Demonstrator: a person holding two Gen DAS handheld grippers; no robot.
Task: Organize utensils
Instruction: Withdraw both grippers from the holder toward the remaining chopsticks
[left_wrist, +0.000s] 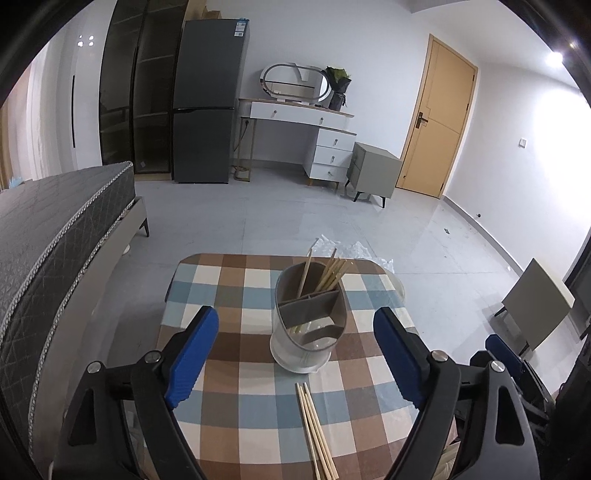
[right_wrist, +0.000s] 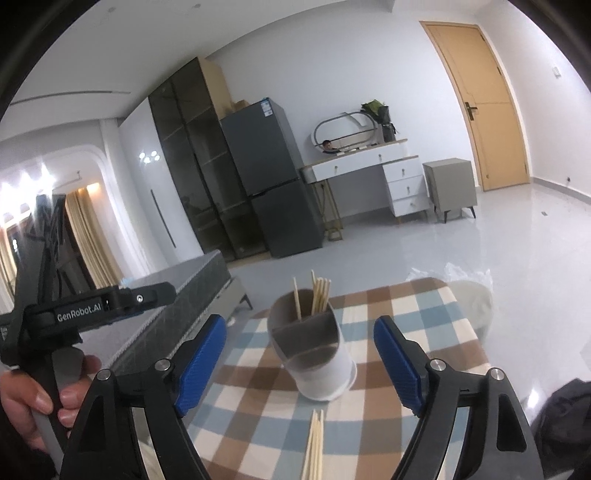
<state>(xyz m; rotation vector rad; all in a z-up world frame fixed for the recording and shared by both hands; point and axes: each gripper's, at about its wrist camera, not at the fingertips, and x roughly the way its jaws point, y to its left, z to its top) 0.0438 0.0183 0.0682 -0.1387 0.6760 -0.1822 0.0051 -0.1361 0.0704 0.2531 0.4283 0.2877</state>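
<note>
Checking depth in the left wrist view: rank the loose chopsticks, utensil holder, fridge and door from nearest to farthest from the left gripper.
1. Loose chopsticks, on the cloth between the left gripper's fingers.
2. Utensil holder, mid-table ahead.
3. Fridge and door, both at the far wall: too close to call.

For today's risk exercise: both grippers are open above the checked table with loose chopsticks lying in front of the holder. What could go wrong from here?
1. The loose chopsticks lie flat and bunched; a pinch may lift only some, or scatter them.
2. The holder is tall, and chopsticks lean out of its back compartments; a bump while inserting might tip it.
3. The left gripper and right gripper aim at one spot, so they could collide.
</note>
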